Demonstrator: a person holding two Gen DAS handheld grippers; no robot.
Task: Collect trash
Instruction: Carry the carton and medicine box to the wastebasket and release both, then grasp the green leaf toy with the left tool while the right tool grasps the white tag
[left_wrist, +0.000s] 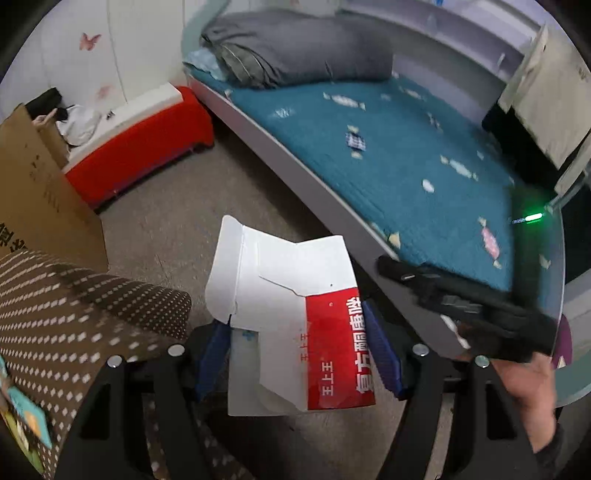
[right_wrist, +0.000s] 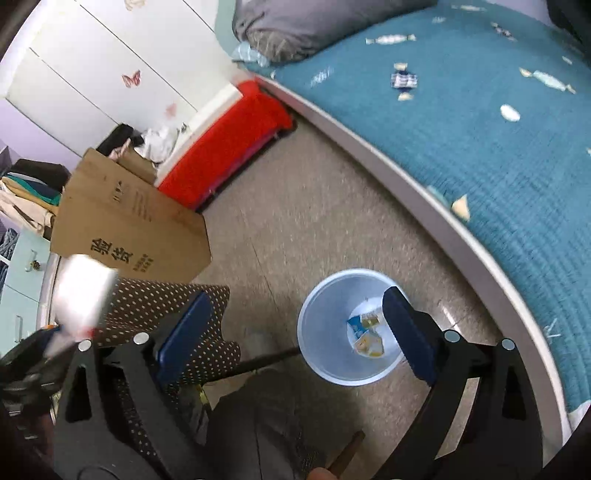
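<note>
My left gripper (left_wrist: 295, 354) is shut on a flattened white and red carton (left_wrist: 291, 325) with red Chinese print, held above the floor. The carton shows as a white blur in the right wrist view (right_wrist: 85, 291) at the left. My right gripper (right_wrist: 295, 328) is open and empty, above a pale blue bin (right_wrist: 328, 332) on the floor that holds some small wrappers (right_wrist: 365, 332). The right gripper also shows as a dark shape in the left wrist view (left_wrist: 461, 302) beside the bed edge.
A bed with a teal candy-print cover (left_wrist: 406, 155) and a grey pillow (left_wrist: 295, 48) fills the right. A red bench (left_wrist: 147, 144), a brown cardboard box (right_wrist: 129, 225) and a brown dotted cushion (left_wrist: 74, 314) stand at the left. The floor (right_wrist: 314, 206) is beige.
</note>
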